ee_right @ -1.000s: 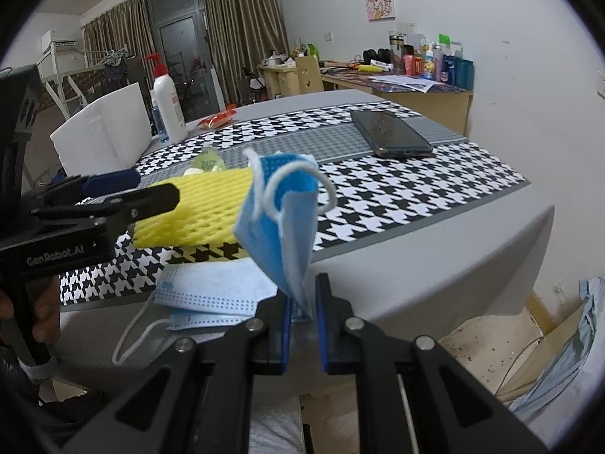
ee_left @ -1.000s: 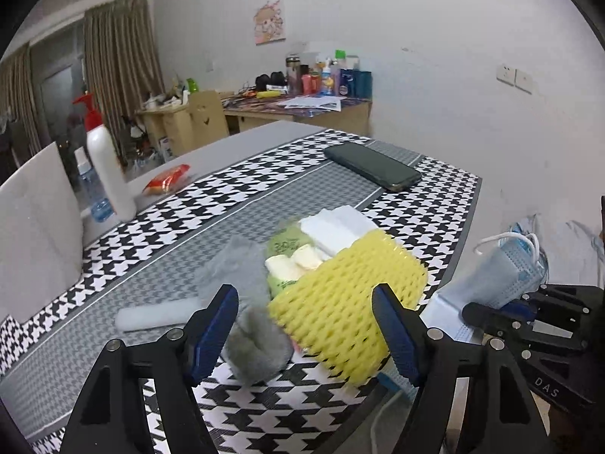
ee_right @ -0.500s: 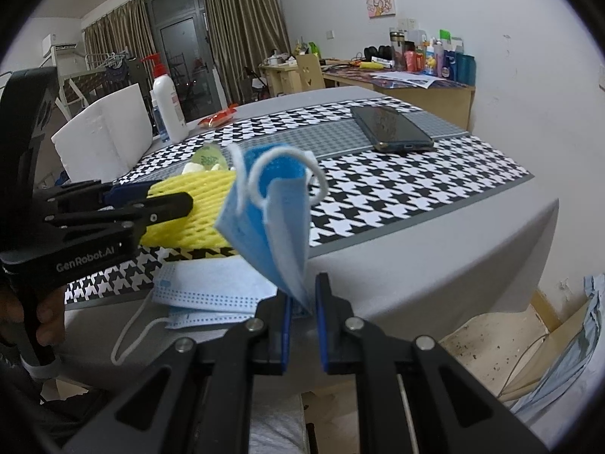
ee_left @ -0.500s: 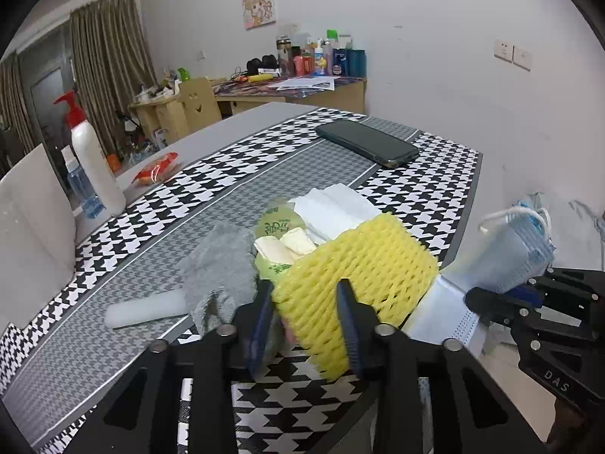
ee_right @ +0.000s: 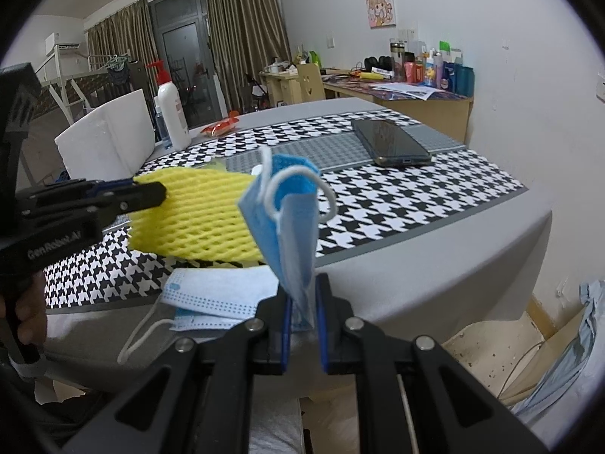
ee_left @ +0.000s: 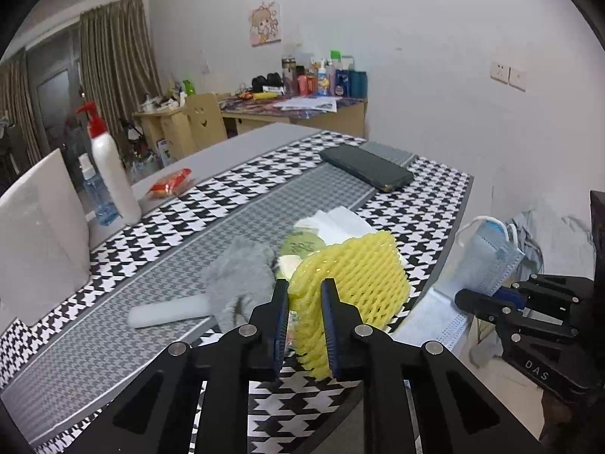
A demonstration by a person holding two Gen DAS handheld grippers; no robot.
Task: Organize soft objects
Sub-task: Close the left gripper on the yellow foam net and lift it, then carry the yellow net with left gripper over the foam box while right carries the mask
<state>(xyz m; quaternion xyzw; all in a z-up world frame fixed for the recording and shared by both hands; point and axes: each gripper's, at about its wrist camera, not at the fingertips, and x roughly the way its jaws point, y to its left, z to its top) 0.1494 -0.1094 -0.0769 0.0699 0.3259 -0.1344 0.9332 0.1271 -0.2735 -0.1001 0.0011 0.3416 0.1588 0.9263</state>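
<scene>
My left gripper (ee_left: 304,287) has its jaws closing, and the pads pinch the near end of a yellow foam net (ee_left: 351,272), which hangs a little above the table. From the right wrist view the net (ee_right: 196,219) sticks out of that gripper (ee_right: 151,191). My right gripper (ee_right: 302,287) is shut on a folded blue face mask (ee_right: 291,219), held upright off the table's corner. More masks (ee_right: 215,291) lie flat at the table edge. A grey sock (ee_left: 242,276), a white foam roll (ee_left: 166,312), a green packet (ee_left: 302,244) and white tissues (ee_left: 336,223) lie behind the net.
A dark phone (ee_left: 365,168) lies at the far right of the houndstooth runner (ee_left: 264,196). A white pump bottle (ee_left: 109,178), a white foam block (ee_left: 38,227) and a red snack pack (ee_left: 170,185) stand to the left. The table edge (ee_right: 453,265) drops to the floor at right.
The left jaws went from wide apart to pinched on the yellow net, and the net rose slightly off the table. The right gripper kept still with the mask.
</scene>
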